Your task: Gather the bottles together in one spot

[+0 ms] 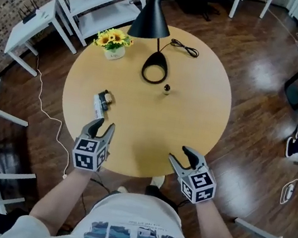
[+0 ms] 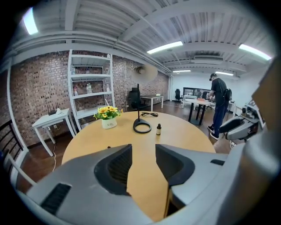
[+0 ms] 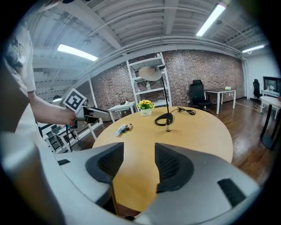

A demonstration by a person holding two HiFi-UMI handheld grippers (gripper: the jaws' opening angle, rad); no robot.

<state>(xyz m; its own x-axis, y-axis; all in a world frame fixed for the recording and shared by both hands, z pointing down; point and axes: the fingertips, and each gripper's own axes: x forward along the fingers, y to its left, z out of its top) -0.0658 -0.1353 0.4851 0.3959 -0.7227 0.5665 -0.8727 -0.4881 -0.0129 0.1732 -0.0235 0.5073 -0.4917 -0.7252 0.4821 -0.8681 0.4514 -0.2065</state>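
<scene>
A small dark bottle [image 1: 166, 89] is stood upright just right of the ring-shaped base of the black lamp [image 1: 154, 72], on the smooth, round wooden table [image 1: 194, 117]. A white bottle [image 1: 98, 105] and a darker bottle [image 1: 106, 98] are laid side by side at the left, well apart from it. Over the near edge, the left gripper [image 1: 103, 126] and right gripper [image 1: 178, 152] are held with their ribbed grey jaws parted, and nothing is gripped.

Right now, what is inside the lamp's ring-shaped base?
Only bare tabletop shows inside the ring base; the small dark bottle stands outside it, just beside. The lamp shade hides some of the table's far edge, not the ring's inside.
</scene>
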